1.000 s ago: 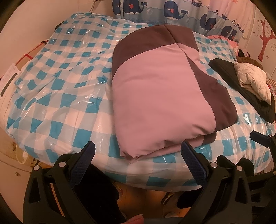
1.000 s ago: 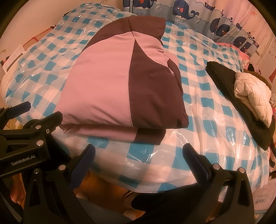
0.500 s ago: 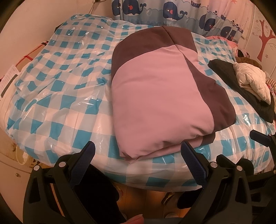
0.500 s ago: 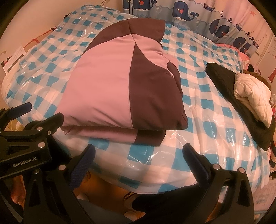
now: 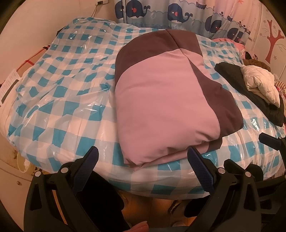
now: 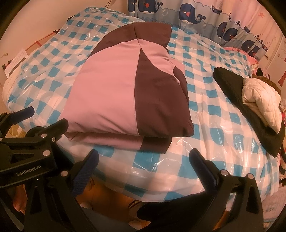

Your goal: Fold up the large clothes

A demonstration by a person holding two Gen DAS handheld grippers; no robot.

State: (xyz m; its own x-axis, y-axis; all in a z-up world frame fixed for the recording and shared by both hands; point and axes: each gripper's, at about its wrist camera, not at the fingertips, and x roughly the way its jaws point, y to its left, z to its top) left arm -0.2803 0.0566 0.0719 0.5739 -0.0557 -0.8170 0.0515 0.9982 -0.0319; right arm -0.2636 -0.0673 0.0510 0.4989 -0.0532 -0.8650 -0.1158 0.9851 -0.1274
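A pink and dark brown garment [image 5: 164, 100] lies folded into a thick rectangle on the bed; it also shows in the right wrist view [image 6: 128, 89]. My left gripper [image 5: 143, 158] is open and empty, held just off the bed's near edge below the garment's front corner. My right gripper [image 6: 143, 160] is open and empty, just in front of the garment's folded front edge. The left gripper's body [image 6: 30, 142] shows at the left of the right wrist view.
The bed [image 5: 59, 100] is covered by a blue and white checked sheet under clear plastic. A black garment [image 6: 250, 110] and a white quilted jacket [image 6: 262, 100] are piled at the bed's right side. A whale-print curtain [image 5: 178, 16] hangs behind. Wooden floor [image 5: 152, 207] is below.
Both grippers have drawn back and risen slightly, so the garment sits a little farther away. The garment has not moved and both grippers stay open.
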